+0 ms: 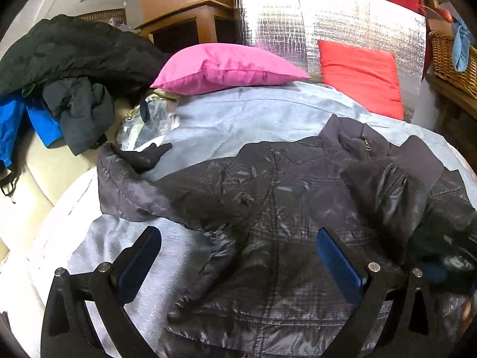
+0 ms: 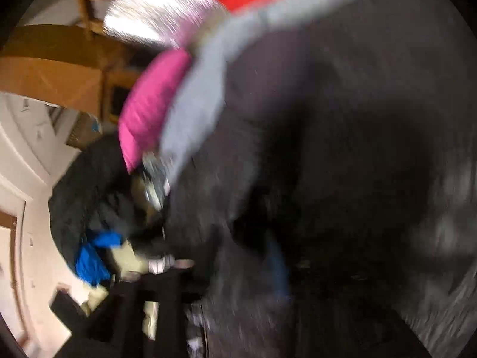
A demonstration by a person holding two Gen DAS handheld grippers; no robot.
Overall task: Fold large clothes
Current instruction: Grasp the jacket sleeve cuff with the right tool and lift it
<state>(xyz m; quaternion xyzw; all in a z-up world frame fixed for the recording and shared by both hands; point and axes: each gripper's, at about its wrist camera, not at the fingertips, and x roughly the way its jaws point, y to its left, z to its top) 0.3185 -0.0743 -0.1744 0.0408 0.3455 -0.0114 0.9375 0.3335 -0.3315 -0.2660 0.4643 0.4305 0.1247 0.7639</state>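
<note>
Nearest in the left wrist view stands the left gripper [image 1: 238, 256], its blue-padded fingers [image 1: 338, 261] spread wide apart with nothing pinched, hovering over the near hem of the dark quilted jacket [image 1: 283, 208]; the jacket lies spread across the grey bed sheet [image 1: 238, 113], collar far right, one sleeve trailing left to the mattress edge; bare sheet shows near left and beyond the jacket, giving open room there; past the left edge lies a cream surface [image 1: 35, 179], crowded farther left by a heap of dark clothes [image 1: 68, 59] and a blue garment [image 1: 15, 125]; crumpled clear plastic [image 1: 143, 125] sits at the sheet's far left; farther still a pink pillow [image 1: 226, 68] and a red pillow [image 1: 363, 77] lean on a silver foil panel [image 1: 298, 29]; a wicker basket [image 1: 453, 62] stands far right, wooden furniture [image 1: 179, 9] far left; the right wrist view is smeared and tilted, mostly dark jacket cloth; the right gripper [image 2: 268, 268] shows only as a blue blur, so whether it is apart or together I cannot tell; that view alone shows a white door [image 2: 18, 208] at left.
</note>
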